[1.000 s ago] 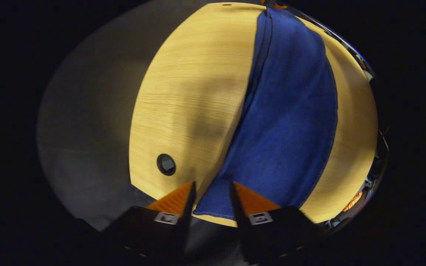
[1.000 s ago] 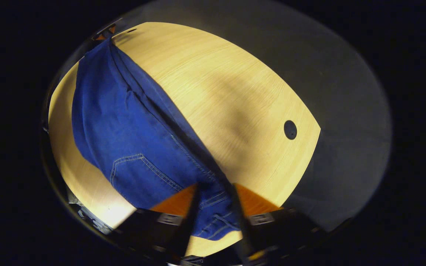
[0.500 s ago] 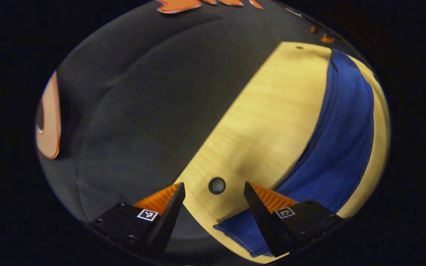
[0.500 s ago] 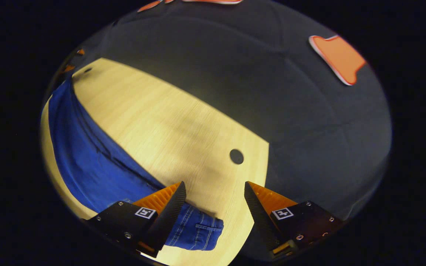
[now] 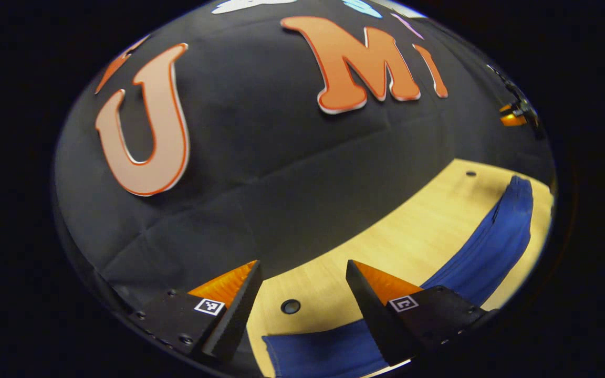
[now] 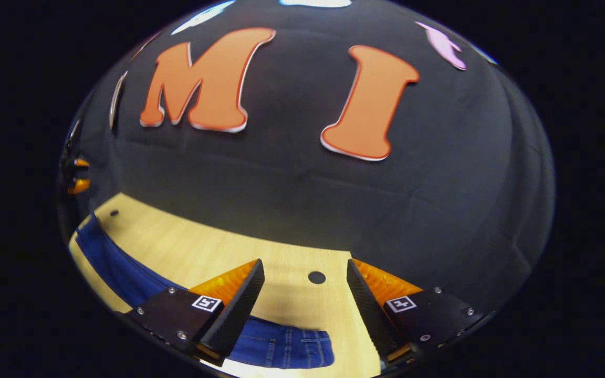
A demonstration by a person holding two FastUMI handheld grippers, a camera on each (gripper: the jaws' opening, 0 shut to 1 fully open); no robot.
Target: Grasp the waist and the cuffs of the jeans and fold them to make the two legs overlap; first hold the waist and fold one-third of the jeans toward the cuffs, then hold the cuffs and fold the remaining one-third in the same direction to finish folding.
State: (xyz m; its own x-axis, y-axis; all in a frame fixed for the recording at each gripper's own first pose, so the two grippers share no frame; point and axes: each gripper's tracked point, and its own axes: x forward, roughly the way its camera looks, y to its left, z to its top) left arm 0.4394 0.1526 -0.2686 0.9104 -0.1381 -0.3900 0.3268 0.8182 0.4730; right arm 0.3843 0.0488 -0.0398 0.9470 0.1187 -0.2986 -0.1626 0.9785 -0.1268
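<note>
- So, left gripper view: the left gripper (image 5: 302,294) has its jaws apart, holding nothing. One pair of jeans (image 5: 483,257) lies flat along the bench (image 5: 407,244), the cuff end just under the fingers. One cable hole (image 5: 290,306) sits between them.
- Right gripper view: the right gripper (image 6: 305,294) is spread and empty too, waist end below it. Grabbing just one layer would probably skew the fold.

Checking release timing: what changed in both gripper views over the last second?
Both let go: the left gripper dropped the cuff end, the right gripper the waist end; both opened, lifted and tilted up toward the booth wall. The jeans stayed flat, legs overlapped, along the table; no thirds fold yet.
</note>
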